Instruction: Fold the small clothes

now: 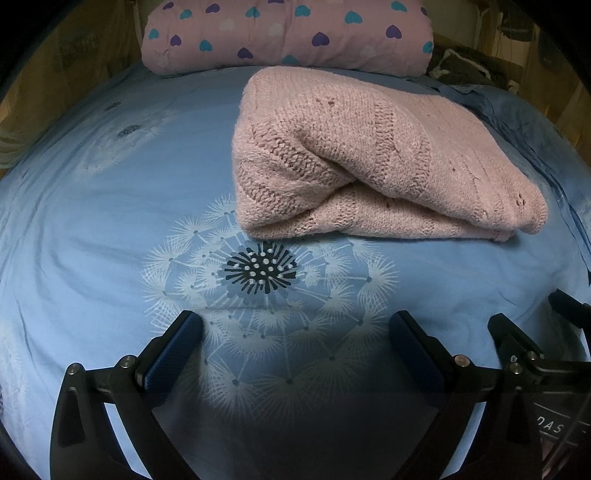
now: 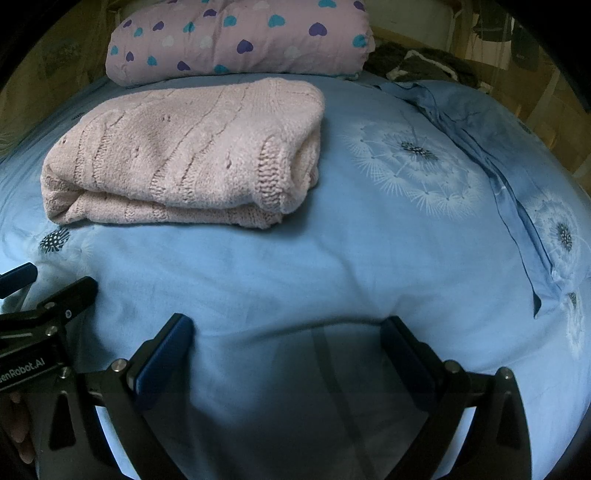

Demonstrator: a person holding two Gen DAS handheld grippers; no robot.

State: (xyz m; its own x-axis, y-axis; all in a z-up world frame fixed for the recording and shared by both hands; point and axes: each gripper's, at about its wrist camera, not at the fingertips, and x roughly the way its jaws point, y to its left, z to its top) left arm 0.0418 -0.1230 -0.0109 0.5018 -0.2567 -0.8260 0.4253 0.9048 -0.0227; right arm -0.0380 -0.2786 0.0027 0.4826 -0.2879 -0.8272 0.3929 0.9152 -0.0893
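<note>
A pink knitted sweater (image 1: pixel 373 155) lies folded into a thick bundle on the blue bedsheet (image 1: pixel 110 221), untouched by either gripper. In the right wrist view the same sweater (image 2: pixel 184 155) sits at the upper left. My left gripper (image 1: pixel 295 332) hovers over the sheet on the near side of the sweater, jaws wide open and nothing between them. My right gripper (image 2: pixel 288 336) is also open and empty, over bare sheet (image 2: pixel 332 258) to the right of the sweater. Each view catches the other gripper at its edge: the right one (image 1: pixel 517 343) and the left one (image 2: pixel 55 302).
A pink quilt with heart print (image 1: pixel 288 33) lies rolled along the back of the bed, also seen as the quilt (image 2: pixel 236 37). A crumpled blue fabric edge (image 2: pixel 480 147) runs down the right side. Dark clothing (image 2: pixel 424 62) is piled behind. A wooden bed frame surrounds the mattress.
</note>
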